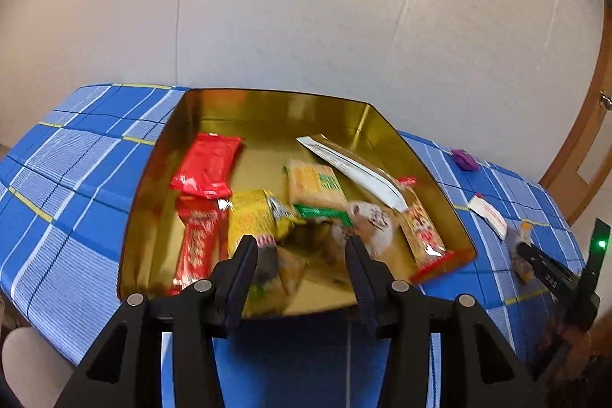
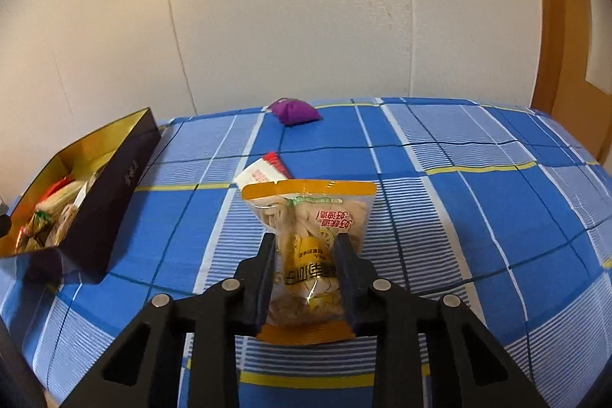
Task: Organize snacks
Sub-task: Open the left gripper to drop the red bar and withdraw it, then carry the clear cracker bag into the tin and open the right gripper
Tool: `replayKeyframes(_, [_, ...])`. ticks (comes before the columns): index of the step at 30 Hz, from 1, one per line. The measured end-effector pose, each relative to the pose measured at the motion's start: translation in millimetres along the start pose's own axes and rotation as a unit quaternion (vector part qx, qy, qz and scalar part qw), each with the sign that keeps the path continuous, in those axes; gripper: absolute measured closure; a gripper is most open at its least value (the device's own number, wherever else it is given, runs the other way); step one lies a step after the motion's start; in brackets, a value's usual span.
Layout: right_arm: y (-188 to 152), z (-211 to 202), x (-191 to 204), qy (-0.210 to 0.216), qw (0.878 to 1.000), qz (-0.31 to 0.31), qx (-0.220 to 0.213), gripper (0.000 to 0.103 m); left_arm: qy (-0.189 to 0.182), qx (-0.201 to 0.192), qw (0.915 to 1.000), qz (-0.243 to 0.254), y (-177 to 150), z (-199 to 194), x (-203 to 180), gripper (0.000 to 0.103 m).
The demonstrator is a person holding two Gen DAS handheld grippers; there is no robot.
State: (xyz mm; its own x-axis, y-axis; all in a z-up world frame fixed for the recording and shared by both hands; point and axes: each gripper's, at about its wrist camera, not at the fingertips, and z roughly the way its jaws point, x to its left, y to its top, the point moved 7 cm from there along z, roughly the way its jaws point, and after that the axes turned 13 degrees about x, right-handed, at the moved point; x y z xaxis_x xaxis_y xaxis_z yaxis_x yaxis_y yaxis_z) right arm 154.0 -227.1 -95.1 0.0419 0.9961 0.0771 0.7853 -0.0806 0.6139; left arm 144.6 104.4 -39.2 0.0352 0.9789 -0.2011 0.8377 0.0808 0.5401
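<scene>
A gold-lined box [image 1: 432, 174] sits on the blue plaid table and holds several snack packets: a red one [image 1: 206, 165], a yellow one [image 1: 252, 217], a cracker pack [image 1: 313, 184] and others. My left gripper [image 1: 302, 243] is open and empty, above the box's near end. My right gripper [image 2: 306, 239] is shut on an orange-topped clear snack bag [image 2: 310, 205], just over the cloth. The same box shows at the left in the right wrist view [image 2: 111, 186]. The right gripper also shows in the left wrist view [image 1: 535, 255].
A purple packet [image 2: 293, 111] lies at the far side of the table, also in the left wrist view [image 1: 464, 159]. A white and red packet [image 2: 264, 173] lies just beyond the held bag. A wall stands behind the table and a wooden door [image 2: 570, 37] at the right.
</scene>
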Motion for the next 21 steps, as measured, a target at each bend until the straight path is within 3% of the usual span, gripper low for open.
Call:
replayKeyframes(3, [1.3, -1.2, 0.0, 0.014, 1.0, 0.007, 0.005, 0.069, -0.006, 0.002, 1.0, 0.004, -7.8, -2.4, -3.2, 0.055])
replayKeyframes(5, [4.2, -2.6, -4.2, 0.025, 0.999, 0.024, 0.009, 0.039, -0.006, 0.002, 1.0, 0.006, -11.2, -2.7, -5.0, 0.055])
replayKeyframes(7, [8.4, -3.3, -6.0, 0.022, 1.0, 0.021, 0.007, 0.031, -0.01, 0.005, 0.9999, 0.003, -13.5, -2.0, -5.1, 0.055])
replayKeyframes(12, [8.2, 13.1, -4.0, -0.008, 0.999, 0.014, 0.052, 0.032, -0.018, 0.004, 0.9998, 0.01, -20.6, -4.3, -14.1, 0.055])
replayKeyframes(13, [6.5, 18.1, -4.7, -0.004, 0.998, 0.019, 0.062, 0.04, -0.017, 0.003, 0.9998, 0.014, -21.6, -5.1, -16.4, 0.055])
replayKeyframes(14, [5.2, 21.3, -5.1, -0.004, 0.998, 0.02, 0.067, 0.041, -0.017, 0.002, 0.9997, 0.015, -21.9, -5.5, -17.7, 0.055])
replayKeyframes(15, [4.3, 20.5, -5.3, -0.009, 0.998, 0.017, 0.061, 0.051, -0.019, 0.001, 0.9997, 0.017, -22.4, -6.4, -19.4, 0.055])
replayKeyframes(21, [5.5, 9.1, -3.3, -0.002, 0.998, 0.03, 0.056, 0.059, -0.012, -0.01, 0.9998, 0.01, -21.9, -13.0, -18.3, 0.055])
